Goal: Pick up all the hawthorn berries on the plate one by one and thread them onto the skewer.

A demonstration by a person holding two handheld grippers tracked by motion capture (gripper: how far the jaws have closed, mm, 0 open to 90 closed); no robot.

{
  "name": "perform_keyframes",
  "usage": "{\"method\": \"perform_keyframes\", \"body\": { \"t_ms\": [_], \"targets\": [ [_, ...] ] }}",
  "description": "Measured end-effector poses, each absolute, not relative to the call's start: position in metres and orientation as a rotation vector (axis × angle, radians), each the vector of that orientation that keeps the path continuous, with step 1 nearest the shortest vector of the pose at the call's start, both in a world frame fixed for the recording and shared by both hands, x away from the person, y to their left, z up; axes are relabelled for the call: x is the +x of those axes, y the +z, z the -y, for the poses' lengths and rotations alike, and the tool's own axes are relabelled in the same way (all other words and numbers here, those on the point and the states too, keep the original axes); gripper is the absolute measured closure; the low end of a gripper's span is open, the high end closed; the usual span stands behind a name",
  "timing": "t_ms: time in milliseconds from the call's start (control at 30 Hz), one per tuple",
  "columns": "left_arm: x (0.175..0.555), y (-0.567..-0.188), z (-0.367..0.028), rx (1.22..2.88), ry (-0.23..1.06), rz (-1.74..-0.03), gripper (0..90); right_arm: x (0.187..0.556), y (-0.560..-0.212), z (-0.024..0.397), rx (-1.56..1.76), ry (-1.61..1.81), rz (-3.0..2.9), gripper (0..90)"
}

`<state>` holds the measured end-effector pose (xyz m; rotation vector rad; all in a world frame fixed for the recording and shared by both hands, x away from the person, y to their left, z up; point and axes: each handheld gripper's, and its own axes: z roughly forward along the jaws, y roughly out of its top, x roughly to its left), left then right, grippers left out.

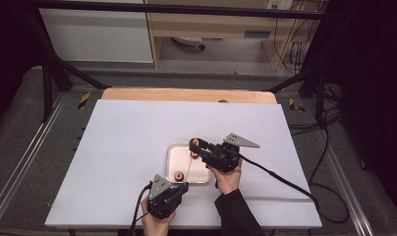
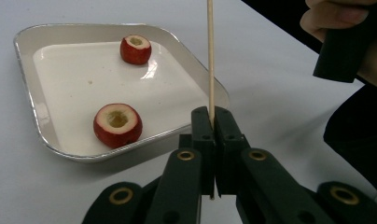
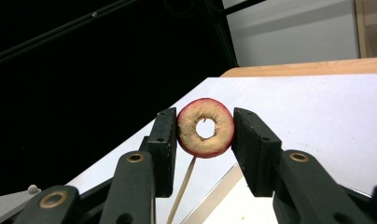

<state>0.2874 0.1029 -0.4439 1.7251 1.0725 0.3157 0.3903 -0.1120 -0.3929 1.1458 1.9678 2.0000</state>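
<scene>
My left gripper [image 2: 211, 116] is shut on the lower end of a thin wooden skewer [image 2: 210, 56] that stands upright. In the high view the left gripper [image 1: 183, 186] sits at the tray's near edge, and the skewer [image 1: 188, 167] slants up toward the right gripper [image 1: 195, 144]. The right gripper [image 3: 205, 130] holds a cored red fruit slice [image 3: 205, 127] between its pads, hole facing the camera, with the skewer [image 3: 184, 186] just below it. Two more cored red fruits [image 2: 117, 124] [image 2: 136, 49] lie in the silver tray [image 2: 84, 74].
The tray [image 1: 179, 157] rests near the front middle of a white sheet [image 1: 127, 137] on the table. A wooden strip [image 1: 186, 95] runs along the far edge. A black cable [image 1: 280, 179] trails right from the right gripper. The person's right hand [image 2: 336, 18] is close by.
</scene>
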Motion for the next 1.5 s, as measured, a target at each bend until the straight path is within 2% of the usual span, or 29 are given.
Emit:
{"method": "perform_keyframes", "body": {
  "t_ms": [1500],
  "targets": [
    [0.284,-0.437,-0.097,1.698,0.307,-1.120,88.4,0.396,-0.393,0.115,1.414,2.187,-1.842,61.9]
  ]
}}
